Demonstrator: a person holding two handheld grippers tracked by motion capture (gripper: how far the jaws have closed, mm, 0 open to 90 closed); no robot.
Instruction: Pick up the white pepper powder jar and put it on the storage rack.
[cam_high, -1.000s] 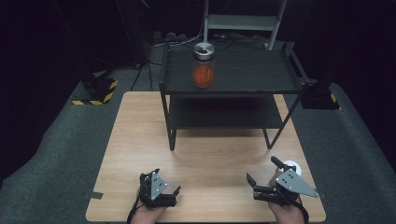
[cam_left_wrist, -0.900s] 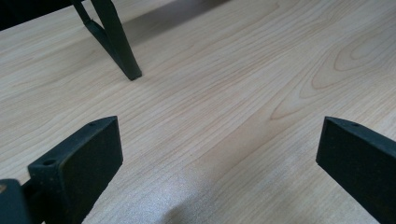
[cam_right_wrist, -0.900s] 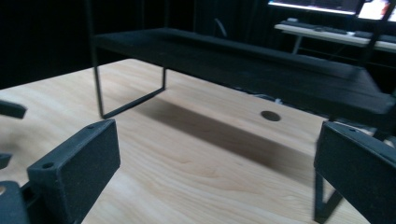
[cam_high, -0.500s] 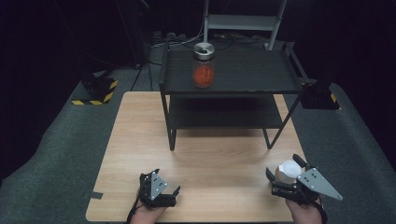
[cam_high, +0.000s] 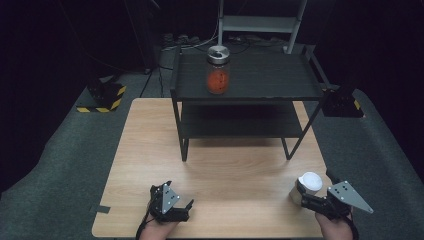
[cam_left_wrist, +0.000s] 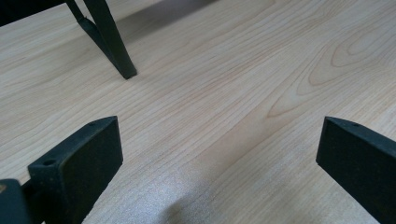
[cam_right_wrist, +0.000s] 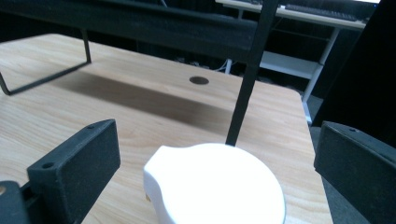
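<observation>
With its jaws spread wide, the right gripper (cam_high: 306, 196) frames the white-lidded container (cam_right_wrist: 215, 186) at the table's near right, which is judged light, rigid and smooth, best taken by its sides below the lid.

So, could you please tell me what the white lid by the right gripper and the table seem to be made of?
The white lid looks like smooth plastic: even, unmarked colour, a soft sheen and rounded moulded edges. The table looks like pale wood or a wood-look laminate: grain lines and knot rings show under a matte finish.
</observation>
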